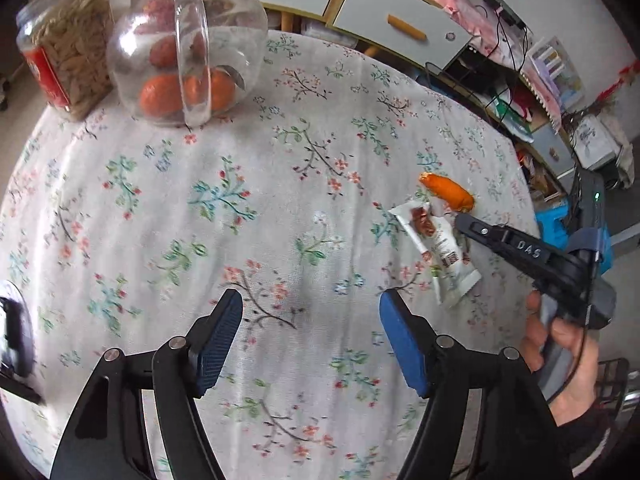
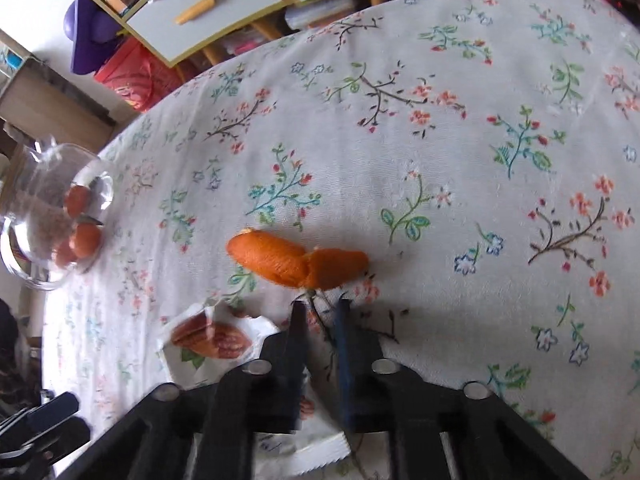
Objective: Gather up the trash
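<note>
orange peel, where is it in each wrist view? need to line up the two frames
Left wrist: orange peel lies right of centre on the floral tablecloth, at the far end of the white snack wrapper.
Right wrist: orange peel lies at centre, just ahead of the right gripper; wrapper lower left.
Shared landmark: glass jar of oranges.

glass jar (image 1: 188, 60), pasta jar (image 1: 68, 52), floral tablecloth (image 1: 280, 184)
</note>
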The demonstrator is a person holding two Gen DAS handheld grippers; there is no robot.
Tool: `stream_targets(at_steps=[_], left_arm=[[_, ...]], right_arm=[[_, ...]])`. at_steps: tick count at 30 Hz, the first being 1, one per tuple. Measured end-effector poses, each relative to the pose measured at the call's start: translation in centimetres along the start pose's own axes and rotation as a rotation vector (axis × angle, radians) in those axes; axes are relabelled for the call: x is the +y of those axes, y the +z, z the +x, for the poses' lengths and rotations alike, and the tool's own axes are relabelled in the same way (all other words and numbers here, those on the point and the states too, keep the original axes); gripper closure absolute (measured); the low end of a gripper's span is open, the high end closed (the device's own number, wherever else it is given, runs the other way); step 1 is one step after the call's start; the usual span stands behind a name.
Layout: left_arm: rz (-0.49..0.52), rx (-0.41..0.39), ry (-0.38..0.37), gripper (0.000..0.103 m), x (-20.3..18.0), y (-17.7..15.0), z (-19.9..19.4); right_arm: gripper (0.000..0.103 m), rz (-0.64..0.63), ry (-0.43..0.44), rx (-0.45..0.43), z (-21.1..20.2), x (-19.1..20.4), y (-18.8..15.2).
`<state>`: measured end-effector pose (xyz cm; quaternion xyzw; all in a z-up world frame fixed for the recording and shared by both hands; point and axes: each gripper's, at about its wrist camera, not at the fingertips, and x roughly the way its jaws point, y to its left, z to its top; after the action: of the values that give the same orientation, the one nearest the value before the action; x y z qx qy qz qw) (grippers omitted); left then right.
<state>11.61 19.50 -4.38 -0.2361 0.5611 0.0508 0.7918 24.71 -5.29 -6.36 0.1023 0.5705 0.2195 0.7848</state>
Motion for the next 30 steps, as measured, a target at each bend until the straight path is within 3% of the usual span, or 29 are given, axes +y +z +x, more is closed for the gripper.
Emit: stream_targets(at_steps=[3,9,15,19,23,25,27,30], left_arm=[[-0.053,0.057,-0.045,0.030,-0.6,0.0,1.0],[-0.056,0.062,-0.138,0.031,-4.1,0.1,2.8],[-0.047,0.070,-0.197,0.055,-7.2,0.4,5.1],[-0.036,0.075,-0.200,0.079,-8.2,0.4,6.7],[-0.013,0.040,-0.173,0.083,-8.9,0.1,7.1],[0.017,0.018,-0.157,0.089,-9.3,0.0,6.9],[0.050,-0.008,-0.140,0.093,-9.7,-0.2,6.2],[0.078,-0.043,-0.131,0.097,-9.9,-0.4,4.6]], right_arm=[[0.099,0.000,-0.017,-0.017,-1.0,-0.2,0.0],[0.100,0.045,-0.050,-0.010,-4.0,-2.3,-0.6],[0.100,0.062,-0.049,-0.034,-8.0,-4.3,-1.4],[0.100,0.064,-0.053,-0.034,-9.8,-5.7,-2.2],[0.096,0.060,-0.055,-0.018,-10.3,-7.4,-2.9],[0.089,0.074,-0.070,0.011,-10.0,-8.3,-3.2],[0.056,0.086,-0.080,0.027,-9.7,-9.2,-3.3],[0.048,0.074,-0.097,0.028,-9.0,-9.5,-3.0]])
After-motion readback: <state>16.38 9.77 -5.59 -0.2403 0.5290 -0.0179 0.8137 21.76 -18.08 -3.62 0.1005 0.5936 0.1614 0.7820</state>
